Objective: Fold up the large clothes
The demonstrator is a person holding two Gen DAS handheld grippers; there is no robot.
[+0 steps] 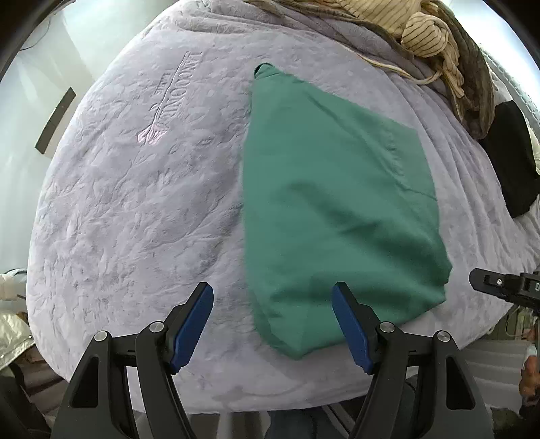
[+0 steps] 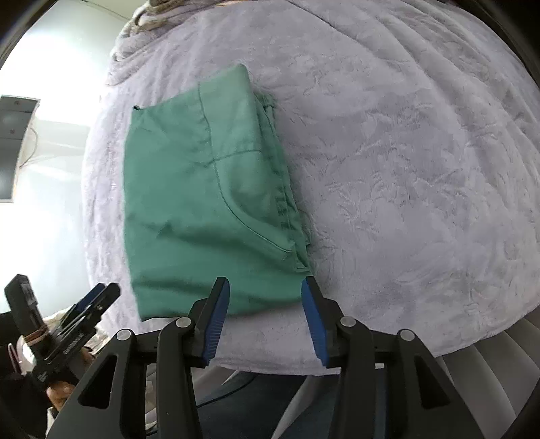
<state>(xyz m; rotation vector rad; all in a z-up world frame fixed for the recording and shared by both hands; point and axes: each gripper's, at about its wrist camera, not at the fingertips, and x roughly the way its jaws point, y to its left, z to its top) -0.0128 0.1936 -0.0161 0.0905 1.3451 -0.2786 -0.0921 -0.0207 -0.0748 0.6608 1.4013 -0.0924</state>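
Observation:
A green garment (image 1: pixel 337 209) lies folded into a compact, roughly rectangular stack on a lilac plush blanket (image 1: pixel 141 209). In the right wrist view the garment (image 2: pixel 209 202) shows a curved pocket seam and a waistband along its right edge. My left gripper (image 1: pixel 272 297) is open and empty, just above the garment's near left corner. My right gripper (image 2: pixel 265 287) is open and empty, over the garment's near edge. The right gripper's body shows at the right edge of the left wrist view (image 1: pixel 506 287); the left gripper shows at the lower left of the right wrist view (image 2: pixel 84 314).
A striped beige cloth (image 1: pixel 422 30) and a heap of grey-brown clothes lie at the far right of the bed. A black item (image 1: pixel 513 162) lies at the right edge. The blanket (image 2: pixel 405 169) carries embossed lettering. The bed's front edge is close below both grippers.

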